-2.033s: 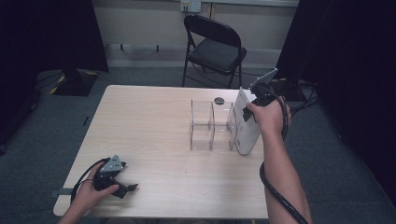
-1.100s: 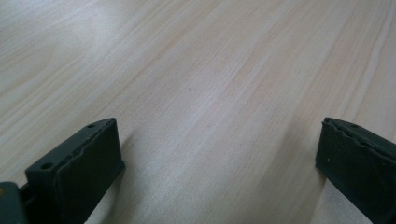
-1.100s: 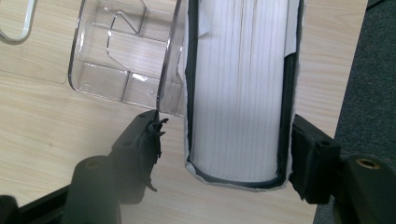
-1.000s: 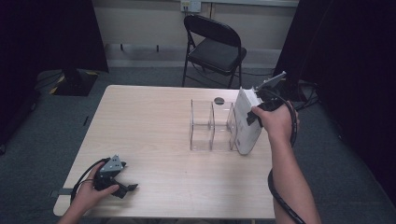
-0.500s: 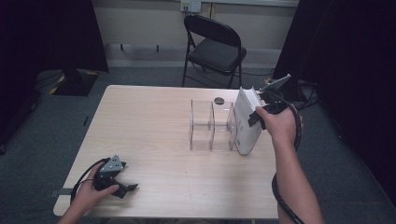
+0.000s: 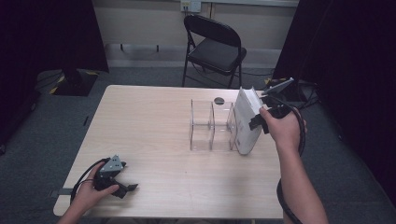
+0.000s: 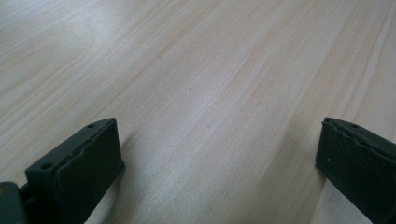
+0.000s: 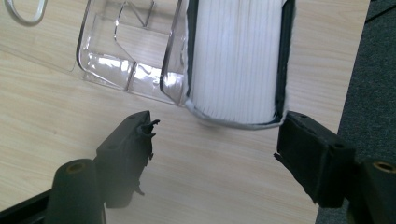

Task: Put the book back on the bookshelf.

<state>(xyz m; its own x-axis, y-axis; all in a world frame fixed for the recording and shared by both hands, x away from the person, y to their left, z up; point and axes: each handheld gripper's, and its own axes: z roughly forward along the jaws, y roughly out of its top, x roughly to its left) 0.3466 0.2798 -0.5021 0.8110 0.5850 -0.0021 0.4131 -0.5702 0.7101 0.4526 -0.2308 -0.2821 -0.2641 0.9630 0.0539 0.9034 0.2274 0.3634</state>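
The white book [image 6: 246, 122] stands in the right slot of the clear rack [image 6: 211, 125], far right on the table [image 6: 154, 140]. The right gripper [image 6: 260, 122] has just been opening and holds nothing. I think the book is placed; next, pull that hand away. The left gripper [image 6: 122, 185] rests open, near left.

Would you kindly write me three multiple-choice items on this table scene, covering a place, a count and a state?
1. Where does the white book stand?
A. In the clear rack's right end slot
B. Flat at the table's middle
C. On the chair

2. How many folding chairs stand behind the table?
A. One
B. Two
C. Three

3. How do the right gripper's jaws stand?
A. Clamped on the book
B. Open, apart from the book
C. Shut on nothing

Key: 1 A, it stands upright at the right end of the clear rack; 2 A, a single black chair; 3 B, the right gripper view shows gaps beside both pads.
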